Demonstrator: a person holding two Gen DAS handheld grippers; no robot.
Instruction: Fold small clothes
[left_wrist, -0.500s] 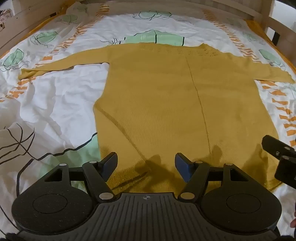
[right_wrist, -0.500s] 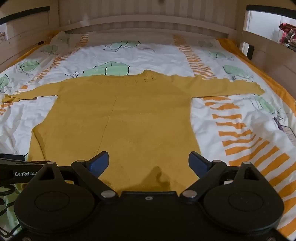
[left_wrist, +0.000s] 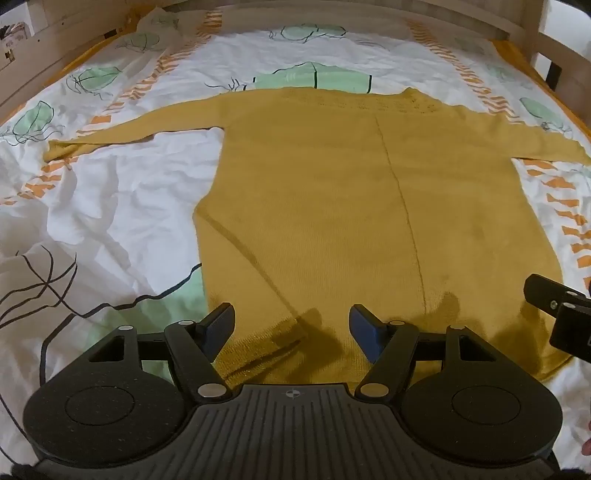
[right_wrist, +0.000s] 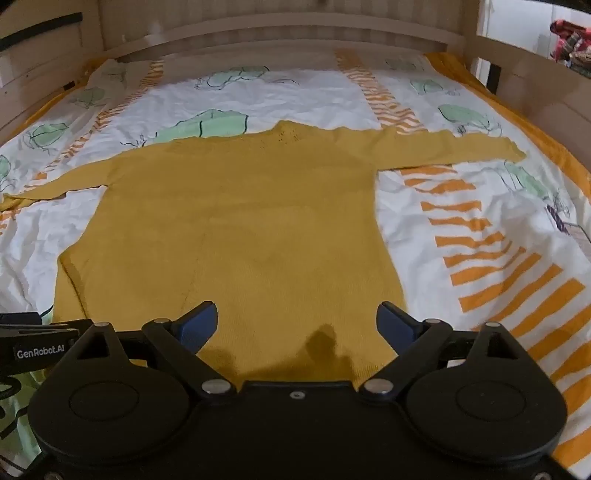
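Note:
A mustard-yellow knitted sweater (left_wrist: 332, 206) (right_wrist: 240, 229) lies flat on the bed with both sleeves spread out sideways and its hem nearest to me. My left gripper (left_wrist: 291, 314) hangs open just above the left part of the hem, with nothing between its blue pads. My right gripper (right_wrist: 296, 310) is open wide over the right part of the hem and holds nothing. Part of the right gripper (left_wrist: 554, 306) shows at the right edge of the left wrist view. The left gripper (right_wrist: 37, 347) shows at the left edge of the right wrist view.
The sweater rests on a rumpled white bedsheet (left_wrist: 110, 206) (right_wrist: 480, 206) printed with green shapes and orange stripes. A wooden bed frame (right_wrist: 258, 33) rises behind and along both sides. Colourful cloth (right_wrist: 570, 40) sits beyond the right rail.
In the right wrist view the sweater's collar and right sleeve now sit a little higher, so the right gripper has shifted slightly. The left gripper has barely moved. Both stay open.

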